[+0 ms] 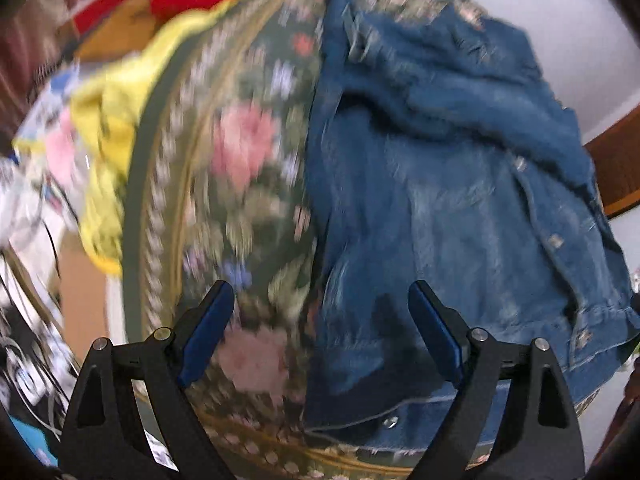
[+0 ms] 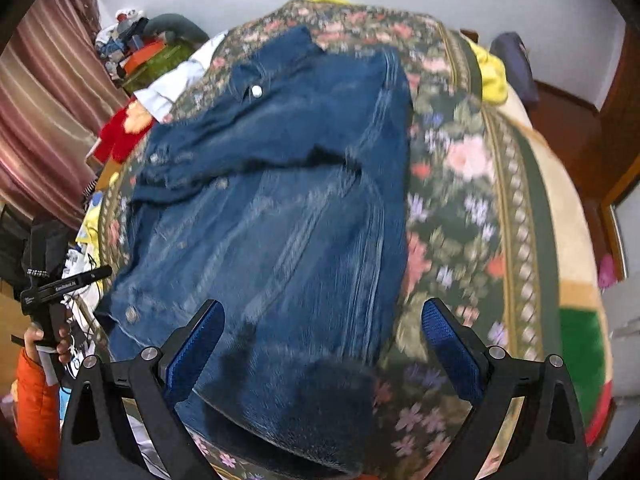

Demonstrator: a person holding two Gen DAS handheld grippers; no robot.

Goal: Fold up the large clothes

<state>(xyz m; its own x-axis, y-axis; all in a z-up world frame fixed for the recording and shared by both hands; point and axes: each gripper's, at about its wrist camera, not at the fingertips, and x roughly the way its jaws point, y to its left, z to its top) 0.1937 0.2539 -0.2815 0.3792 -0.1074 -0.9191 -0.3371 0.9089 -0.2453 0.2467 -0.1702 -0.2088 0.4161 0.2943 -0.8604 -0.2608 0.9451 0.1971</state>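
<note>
Now both grippers, left gripper (image 1: pixel 320 332) and right gripper (image 2: pixel 322 344), are hovering wide open and empty over the jacket (image 2: pixel 280 208), its length running toward frame top across the floral blanket (image 2: pixel 460 168).

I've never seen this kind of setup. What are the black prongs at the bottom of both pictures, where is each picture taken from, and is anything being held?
No robot here: a person carries a handheld two-finger gripper in each hand, each with a camera looking along its fingers. One picture looks past the left gripper, the other past the right gripper. Both hang open above a denim jacket spread on a floral blanket. Nothing is held. The right view also shows the person's hand on the left gripper's handle.
</note>
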